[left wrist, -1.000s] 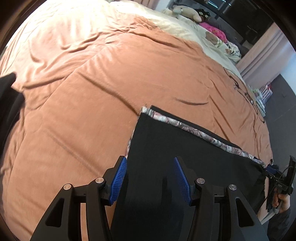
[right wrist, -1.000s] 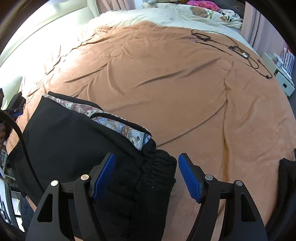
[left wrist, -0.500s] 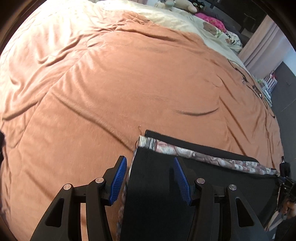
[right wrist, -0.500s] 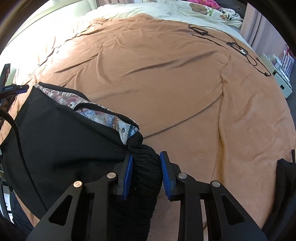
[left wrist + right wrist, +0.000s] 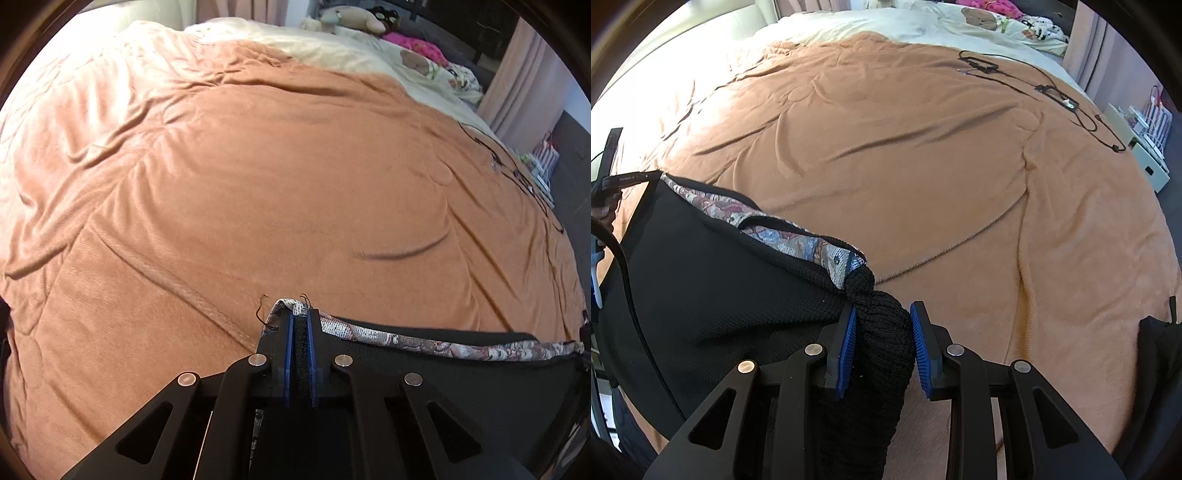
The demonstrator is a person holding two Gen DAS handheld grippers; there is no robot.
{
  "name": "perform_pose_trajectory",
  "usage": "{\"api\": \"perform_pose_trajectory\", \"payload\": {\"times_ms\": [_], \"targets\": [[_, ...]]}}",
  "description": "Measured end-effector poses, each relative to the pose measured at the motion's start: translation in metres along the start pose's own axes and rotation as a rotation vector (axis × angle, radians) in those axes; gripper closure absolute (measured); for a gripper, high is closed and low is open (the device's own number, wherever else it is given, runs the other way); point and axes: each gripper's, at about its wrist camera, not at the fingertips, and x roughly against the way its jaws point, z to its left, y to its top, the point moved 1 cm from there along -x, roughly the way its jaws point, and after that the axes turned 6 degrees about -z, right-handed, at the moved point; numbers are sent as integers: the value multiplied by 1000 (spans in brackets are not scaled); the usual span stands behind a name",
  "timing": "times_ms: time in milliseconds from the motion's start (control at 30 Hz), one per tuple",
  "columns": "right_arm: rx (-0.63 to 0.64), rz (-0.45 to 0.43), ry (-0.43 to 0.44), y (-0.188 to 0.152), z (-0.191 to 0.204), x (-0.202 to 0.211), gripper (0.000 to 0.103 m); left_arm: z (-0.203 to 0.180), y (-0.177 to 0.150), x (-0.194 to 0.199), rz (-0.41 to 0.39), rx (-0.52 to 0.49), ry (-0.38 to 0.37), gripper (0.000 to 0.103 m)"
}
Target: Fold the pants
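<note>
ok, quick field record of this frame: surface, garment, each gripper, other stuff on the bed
surface: bed with orange blanket
garment: black pants with patterned lining, at the near edge of the blanket
left gripper: shut on a pants corner, lining showing at the tips
right gripper: shut on the bunched black waistband
cables: black, far right of the blanket
far end: cream sheet with plush toys

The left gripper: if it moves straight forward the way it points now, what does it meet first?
Probably the orange blanket. The left gripper, its jaws shut on the pants, points across open blanket, with nothing else lying just ahead. Depth is unclear in this fisheye view.
</note>
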Motion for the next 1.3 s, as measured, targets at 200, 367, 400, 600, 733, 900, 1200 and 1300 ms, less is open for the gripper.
{"api": "perform_pose_trajectory", "payload": {"times_ms": [200, 367, 400, 600, 733, 900, 1200, 1300], "targets": [[14, 5, -35, 3, 4, -14, 76, 1, -2, -22, 62, 7, 31, 94], [40, -7, -43, 11, 9, -7, 47, -3, -6, -6, 78, 6, 29, 59], [49, -28, -40, 14, 10, -2, 40, -3, -9, 2, 68, 0, 27, 52], [127, -115, 44, 36, 38, 20, 29, 10, -34, 37, 66, 37, 6, 51], [187, -100, 128, 46, 64, 6, 31, 16, -55, 58, 73, 50, 10, 51], [257, -65, 191, 54, 91, -17, 42, 27, -86, 84, 87, 85, 23, 51], [348, -13, 237, 72, 118, -58, 42, 49, -127, 127, 81, 190, 40, 51], [358, -4, 251, 74, 122, -66, 42, 56, -139, 137, 81, 219, 50, 51]]}}
